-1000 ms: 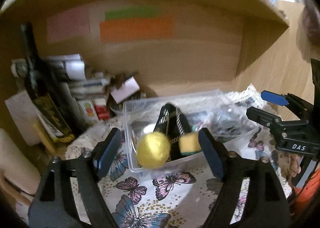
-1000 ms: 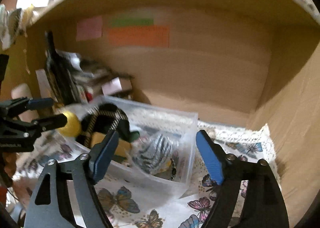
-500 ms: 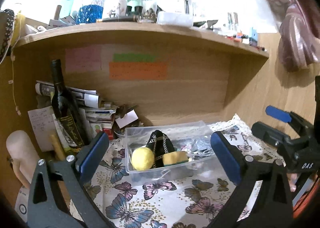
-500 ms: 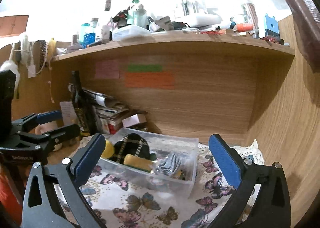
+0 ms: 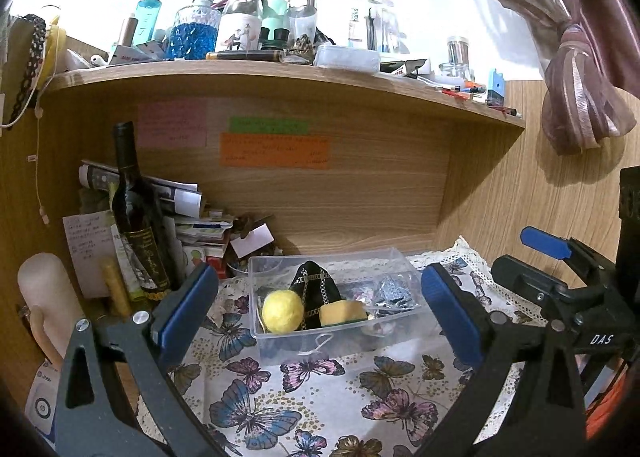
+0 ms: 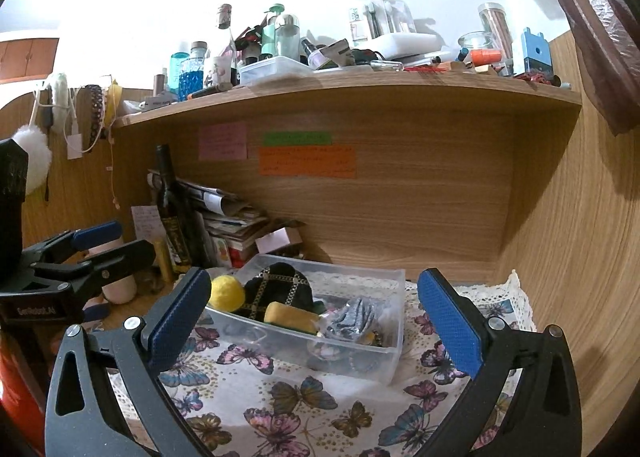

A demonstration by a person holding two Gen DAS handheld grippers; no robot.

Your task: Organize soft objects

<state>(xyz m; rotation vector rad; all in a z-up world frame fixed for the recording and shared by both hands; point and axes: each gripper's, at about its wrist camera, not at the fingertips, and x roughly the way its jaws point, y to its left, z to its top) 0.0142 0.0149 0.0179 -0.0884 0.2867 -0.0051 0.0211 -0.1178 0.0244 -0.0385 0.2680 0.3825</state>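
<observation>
A clear plastic bin [image 5: 256, 337] stands on a butterfly-print cloth [image 5: 320, 397] under a wooden shelf. In it lie a yellow felt ball [image 5: 282, 311], a black cloth with gold chain pattern [image 5: 314, 291], a yellow sponge [image 5: 343, 313] and a grey striped fabric piece [image 5: 394, 293]. The same bin [image 6: 392, 357], ball [image 6: 226, 293] and sponge [image 6: 290, 317] show in the right wrist view. My left gripper [image 5: 316, 313] is open and empty, held back in front of the bin. My right gripper [image 6: 312, 321] is open and empty, also back from the bin.
A dark wine bottle [image 5: 138, 217], stacked papers and small boxes [image 5: 200, 233] crowd the back left corner. A white rounded object [image 5: 48, 297] stands at far left. The shelf top [image 5: 280, 73] holds several bottles and jars. A wooden wall [image 6: 580, 257] closes the right side.
Both grippers have pulled back and up from the bin, widening the view to the shelf top. The yellow ball, level with the left fingertips before, lies in the bin.
</observation>
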